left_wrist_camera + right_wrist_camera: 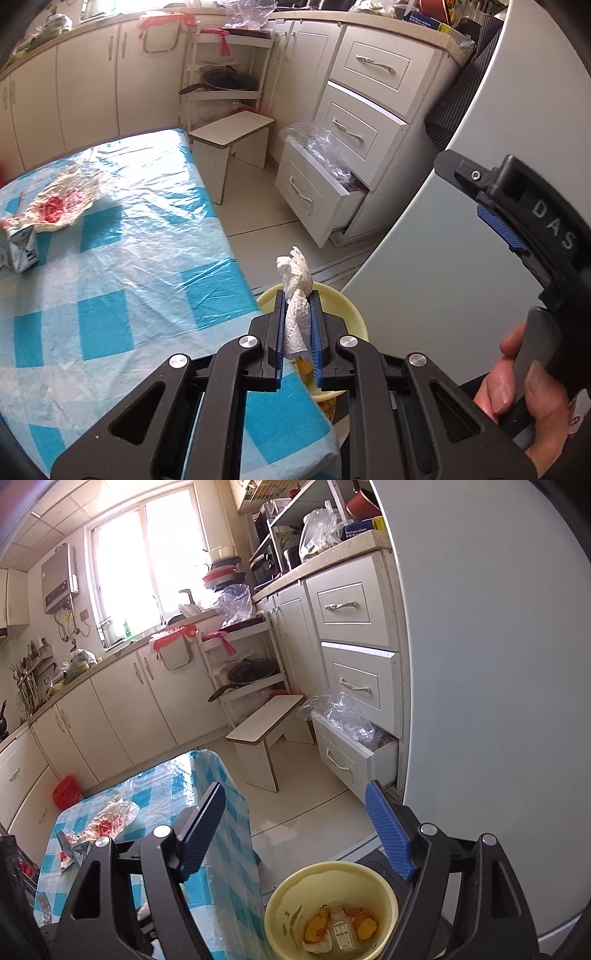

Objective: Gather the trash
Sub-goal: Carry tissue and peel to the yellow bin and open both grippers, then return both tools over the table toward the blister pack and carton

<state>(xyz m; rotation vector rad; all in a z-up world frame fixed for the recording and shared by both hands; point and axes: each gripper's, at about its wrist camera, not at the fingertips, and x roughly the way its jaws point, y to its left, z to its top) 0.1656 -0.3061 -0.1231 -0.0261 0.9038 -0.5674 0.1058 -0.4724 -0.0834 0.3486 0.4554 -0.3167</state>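
Note:
My left gripper is shut on a crumpled white paper tissue and holds it over the rim of a yellow bin beside the table. In the right wrist view the yellow bin stands on the floor and holds orange peels and a small bottle. My right gripper is open and empty above the bin. It also shows at the right of the left wrist view. On the blue checked table lie a red-stained wrapper and a small carton.
A white fridge door stands close on the right. White drawers stand beyond the bin, the lowest pulled open with a plastic bag in it. A low white stool stands on the floor near the table's far corner.

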